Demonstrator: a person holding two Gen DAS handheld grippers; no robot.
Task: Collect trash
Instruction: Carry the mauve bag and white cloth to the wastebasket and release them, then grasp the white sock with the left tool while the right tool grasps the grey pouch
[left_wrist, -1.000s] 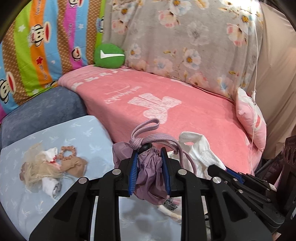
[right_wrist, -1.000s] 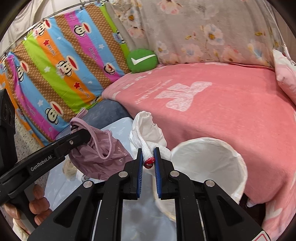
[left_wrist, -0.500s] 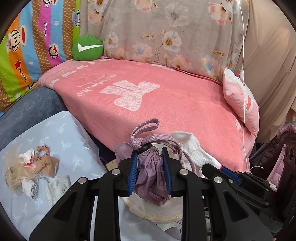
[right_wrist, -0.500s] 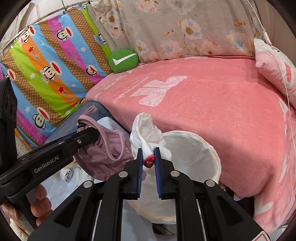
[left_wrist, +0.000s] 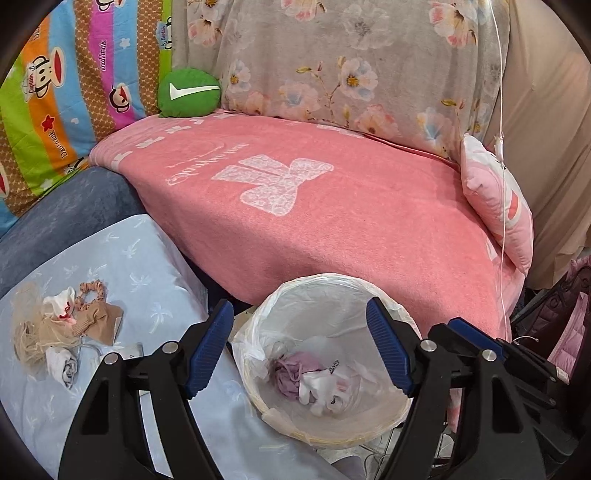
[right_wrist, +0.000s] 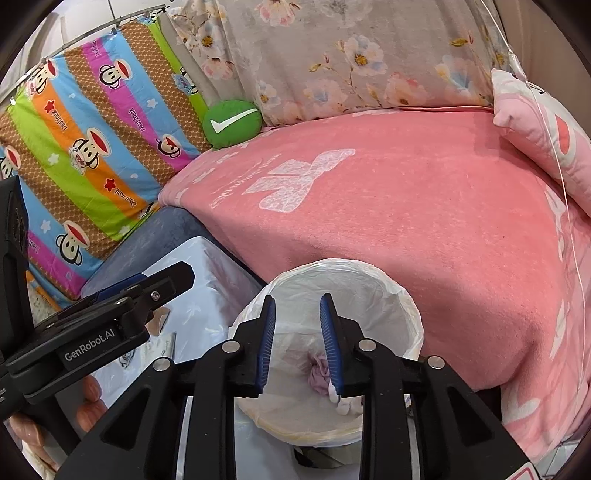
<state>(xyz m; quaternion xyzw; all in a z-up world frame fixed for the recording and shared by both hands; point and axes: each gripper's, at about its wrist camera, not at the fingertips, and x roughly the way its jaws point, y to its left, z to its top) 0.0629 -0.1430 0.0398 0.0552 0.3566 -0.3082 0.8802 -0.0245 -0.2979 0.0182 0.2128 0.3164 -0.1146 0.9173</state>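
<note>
the left gripper hangs over the trash bin with its jaws spread wide and nothing between them. the right gripper is over the same bin, jaws apart too, only less so, and also holding nothing.

down at the bottom of the bin sits the purple pouch, crumpled up, with the white sock touching it on the right. the bin has a thin white plastic liner folded over its rim. from the right wrist view only a bit of purple and white shows between the fingers.

just left of the bin there's the light blue cloth surface, and more stuff is lying on it: a heap of beige stockings, a small patterned scrunchie and a grey-white sock, all bunched close together and well apart from the bin.

behind the bin is the pink blanket. at its back corner there's a green round cushion with a white check mark, leaning by the striped monkey-print cover. a pink pillow sits at the blanket's right end.
</note>
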